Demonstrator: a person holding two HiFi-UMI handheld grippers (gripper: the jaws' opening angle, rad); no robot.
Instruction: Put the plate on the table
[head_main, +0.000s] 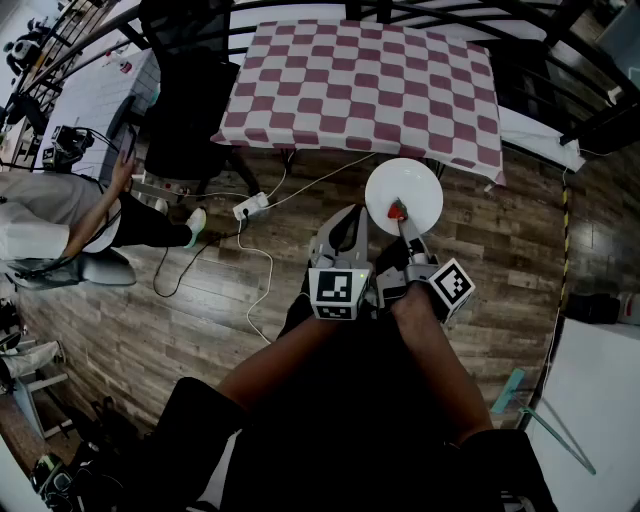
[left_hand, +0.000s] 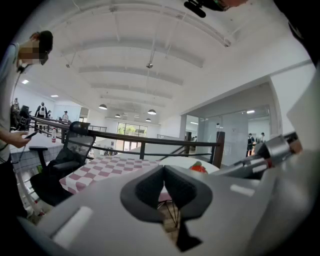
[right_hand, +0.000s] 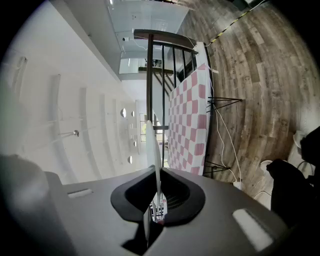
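A round white plate (head_main: 408, 185) hangs over the wooden floor, just short of the table with the red-and-white checked cloth (head_main: 370, 80). My right gripper (head_main: 400, 216) is shut on the plate's near rim. In the right gripper view the plate (right_hand: 152, 145) stands edge-on between the pads, with the checked cloth (right_hand: 190, 125) beyond. A small red thing (head_main: 397, 211) sits at the pinch point; what it is I cannot tell. My left gripper (head_main: 347, 214) is beside the plate on its left, shut and holding nothing. In its own view the pads meet (left_hand: 163, 170), with the plate (left_hand: 190, 164) ahead on the right.
A black office chair (head_main: 190, 110) stands at the table's left corner. A person (head_main: 60, 230) is at the far left. A power strip with cables (head_main: 250, 207) lies on the floor near the table's front. A dark railing (left_hand: 150, 139) runs behind the table.
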